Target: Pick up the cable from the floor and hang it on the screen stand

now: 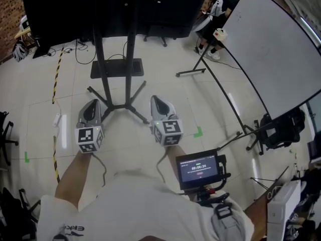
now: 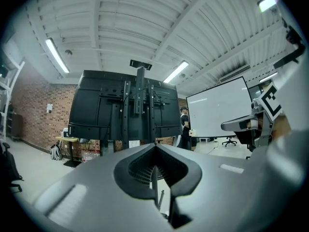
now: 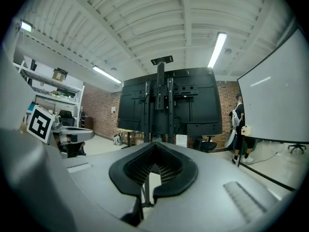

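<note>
- Shut and empty, the left gripper [image 1: 93, 104] and right gripper [image 1: 155, 100] hang just before the screen stand [image 1: 129, 49].
- The whiteboard [image 1: 271, 54] crowds the stand's right; the floor [image 1: 30, 109] to its left is open.
- The cable [image 1: 55, 84], probably the striped line on the floor left of the stand, calls for open jaws and a low reach that clears the stand's legs.

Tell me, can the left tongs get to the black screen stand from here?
Probably yes: the left tongs, shut and empty, point at the screen stand straight ahead, and nothing visible stands between them.
</note>
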Available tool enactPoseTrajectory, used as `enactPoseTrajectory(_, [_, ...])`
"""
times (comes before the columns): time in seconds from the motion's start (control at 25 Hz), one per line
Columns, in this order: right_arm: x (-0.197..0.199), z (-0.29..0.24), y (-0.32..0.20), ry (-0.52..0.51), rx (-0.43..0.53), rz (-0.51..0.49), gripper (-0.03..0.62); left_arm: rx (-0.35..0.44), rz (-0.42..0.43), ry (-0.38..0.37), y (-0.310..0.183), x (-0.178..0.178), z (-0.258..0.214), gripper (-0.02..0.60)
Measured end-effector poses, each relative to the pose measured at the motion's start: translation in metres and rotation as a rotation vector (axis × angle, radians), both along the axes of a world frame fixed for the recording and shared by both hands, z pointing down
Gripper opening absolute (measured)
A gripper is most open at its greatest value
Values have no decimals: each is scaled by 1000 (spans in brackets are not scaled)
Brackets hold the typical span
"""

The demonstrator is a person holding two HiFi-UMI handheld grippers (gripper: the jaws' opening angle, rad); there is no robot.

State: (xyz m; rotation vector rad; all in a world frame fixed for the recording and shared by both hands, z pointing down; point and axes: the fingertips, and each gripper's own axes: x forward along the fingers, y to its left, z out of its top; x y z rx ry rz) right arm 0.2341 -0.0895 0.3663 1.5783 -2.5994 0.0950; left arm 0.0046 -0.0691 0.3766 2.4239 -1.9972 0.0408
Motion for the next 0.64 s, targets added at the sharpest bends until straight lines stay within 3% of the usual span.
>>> enactPoseTrajectory(0.64, [-19, 7, 4, 3, -13, 16, 12, -18, 12, 31, 3, -12, 14, 2])
